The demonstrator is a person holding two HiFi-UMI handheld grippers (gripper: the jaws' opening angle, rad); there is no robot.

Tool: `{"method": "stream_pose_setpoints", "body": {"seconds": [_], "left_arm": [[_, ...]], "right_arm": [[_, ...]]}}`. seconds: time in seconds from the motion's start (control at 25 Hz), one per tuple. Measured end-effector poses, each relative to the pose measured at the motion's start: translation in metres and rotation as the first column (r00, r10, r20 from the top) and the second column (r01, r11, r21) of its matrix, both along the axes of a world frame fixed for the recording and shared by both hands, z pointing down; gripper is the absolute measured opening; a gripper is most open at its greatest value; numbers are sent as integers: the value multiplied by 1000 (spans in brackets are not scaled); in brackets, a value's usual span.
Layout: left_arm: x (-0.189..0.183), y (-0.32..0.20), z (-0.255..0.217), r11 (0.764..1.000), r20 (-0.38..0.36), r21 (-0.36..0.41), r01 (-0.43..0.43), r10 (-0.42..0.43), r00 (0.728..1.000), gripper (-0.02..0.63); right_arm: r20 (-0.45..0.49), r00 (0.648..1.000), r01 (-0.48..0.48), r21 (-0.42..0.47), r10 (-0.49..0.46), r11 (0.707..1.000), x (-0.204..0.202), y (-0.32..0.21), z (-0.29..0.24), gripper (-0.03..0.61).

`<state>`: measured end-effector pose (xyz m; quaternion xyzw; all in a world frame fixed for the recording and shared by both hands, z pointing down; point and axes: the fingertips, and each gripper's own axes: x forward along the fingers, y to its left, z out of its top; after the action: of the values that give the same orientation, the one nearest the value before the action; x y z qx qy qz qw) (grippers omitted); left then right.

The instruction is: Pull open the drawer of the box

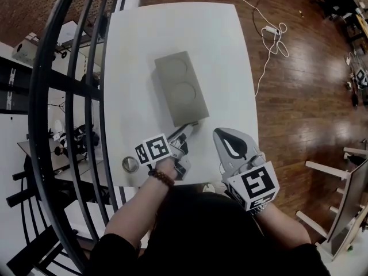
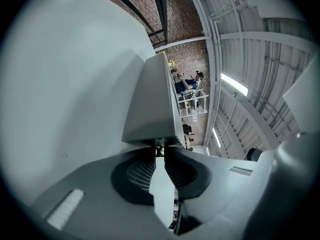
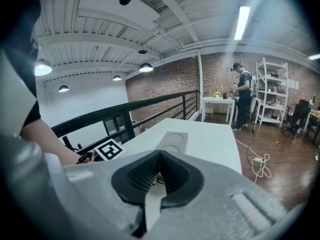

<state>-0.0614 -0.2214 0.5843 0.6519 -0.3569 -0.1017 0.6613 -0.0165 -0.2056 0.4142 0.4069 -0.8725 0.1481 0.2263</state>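
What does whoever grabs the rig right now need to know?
Left gripper: jaws closed on the small pull at the near end of the box.
Right gripper: shut, empty, clear of the box.
The box lies on the white table; its drawer looks not yet out.
Done: pull gripped.
Left: draw the drawer straight out toward you.

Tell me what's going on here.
A person works at the white table with a hand-held gripper in each hand. The left hand-held gripper has its jaws pinched on a small pull at the near end of the grey rectangular box, which looks closed. The right hand-held gripper hovers beside it, shut and empty.
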Motion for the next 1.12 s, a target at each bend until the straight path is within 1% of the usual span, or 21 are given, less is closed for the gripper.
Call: {"method": "stream_pose_setpoints", "body": {"seconds": [0.2,0.4,0.52,0.76,1.12], "left_arm": [[0,0,-1,1000,-9,1,-10,10,1000,60],[1,2,0,1000,1,-3,-18,18,1000,57],[3,8,-1,999,8,-7,-35,35,999,57],[3,20,0,999,15,-22,-42,43,999,55],[9,40,3,999,31,-37,-33,34,999,55]], "right_arm": [[1,1000,-3,3,3,1000,-2,1,0,-8],[2,1000,-12,1,12,1000,0,3,1,-8],[10,1000,-11,6,11,1000,0,5,-2,-8],[18,1000,-12,12,12,1000,2,13,-3,-8],[26,1000,7,28,-7,1000,11,27,-9,-8]]}}
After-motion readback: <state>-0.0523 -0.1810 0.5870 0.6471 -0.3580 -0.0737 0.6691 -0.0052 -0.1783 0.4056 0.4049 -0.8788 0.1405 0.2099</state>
